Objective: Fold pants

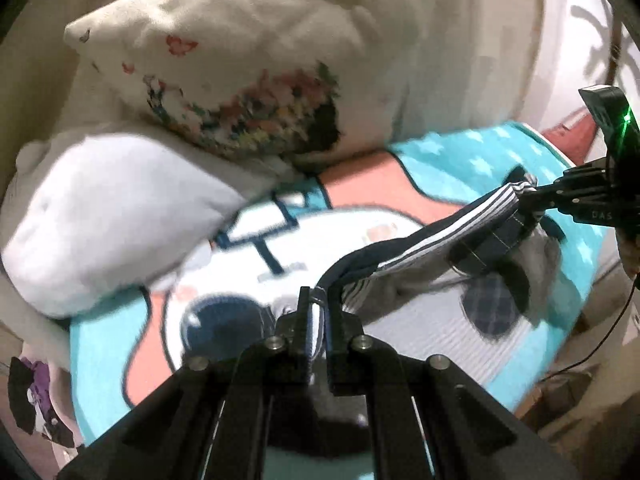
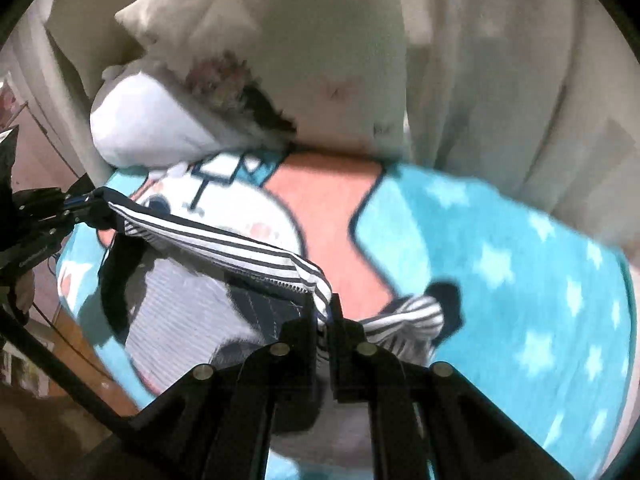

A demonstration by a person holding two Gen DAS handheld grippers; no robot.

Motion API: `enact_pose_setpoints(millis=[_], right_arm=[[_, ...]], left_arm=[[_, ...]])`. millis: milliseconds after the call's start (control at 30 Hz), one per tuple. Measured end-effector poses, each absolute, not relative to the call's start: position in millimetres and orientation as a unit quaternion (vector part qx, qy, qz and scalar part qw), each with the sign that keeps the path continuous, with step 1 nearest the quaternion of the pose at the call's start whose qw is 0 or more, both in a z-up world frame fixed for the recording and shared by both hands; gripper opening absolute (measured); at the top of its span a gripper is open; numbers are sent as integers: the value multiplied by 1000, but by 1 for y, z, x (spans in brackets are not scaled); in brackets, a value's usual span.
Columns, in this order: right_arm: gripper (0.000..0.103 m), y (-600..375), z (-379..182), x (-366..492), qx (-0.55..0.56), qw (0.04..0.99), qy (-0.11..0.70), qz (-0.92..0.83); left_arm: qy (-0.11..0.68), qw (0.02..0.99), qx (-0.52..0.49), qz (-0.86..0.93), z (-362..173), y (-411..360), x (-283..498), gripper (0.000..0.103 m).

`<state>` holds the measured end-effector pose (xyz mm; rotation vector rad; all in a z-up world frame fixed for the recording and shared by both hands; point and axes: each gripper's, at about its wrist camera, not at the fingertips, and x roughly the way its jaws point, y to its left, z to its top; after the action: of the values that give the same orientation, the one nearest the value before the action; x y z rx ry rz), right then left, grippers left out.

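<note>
With the left gripper (image 1: 316, 304) and right gripper (image 2: 326, 312) each clamped on the striped waistband (image 2: 224, 240), the soft, light pants (image 1: 460, 248) sag between them above the blanket-covered bed (image 2: 500, 240).

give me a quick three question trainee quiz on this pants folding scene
1. True or false: both hand-held grippers are shut on the striped pants.
2. What does the blanket show? A) white stars on turquoise B) red checks C) plain grey
3. Fill in: the striped band is stretched between the left hand-held gripper and the ___ hand-held gripper.

Key: 1 true; 2 A; 3 right
</note>
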<state>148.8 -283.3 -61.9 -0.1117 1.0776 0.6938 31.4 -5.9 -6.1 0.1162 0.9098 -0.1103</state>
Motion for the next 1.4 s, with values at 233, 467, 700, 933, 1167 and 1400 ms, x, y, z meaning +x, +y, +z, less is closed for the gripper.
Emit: enact_pose_setpoints(millis=[233,467,700,933,1167,1400], right_arm=[[6,-302,-101,88,9,783,554,284],[26,-317,-122,63,46,787,574,222],[40,-368,-88,56,95,827,535,147],[50,-374,-90,100,101,841,514,139],[13,-340,-124,116,-15,814,557,163],[11,-334,-71,119,-73,847,499,169]], left_arm=[[505,858,45,-83,-68,-12,-7,5],[525,840,99,-96,-94,-20,-29,10],[529,839,79,-100,-77,2,-47,13],[529,847,27,-43,-60,47,-59,19],[514,856,-50,2,-51,70,-54,19],[500,861,-84,33,-44,79,-48,19]])
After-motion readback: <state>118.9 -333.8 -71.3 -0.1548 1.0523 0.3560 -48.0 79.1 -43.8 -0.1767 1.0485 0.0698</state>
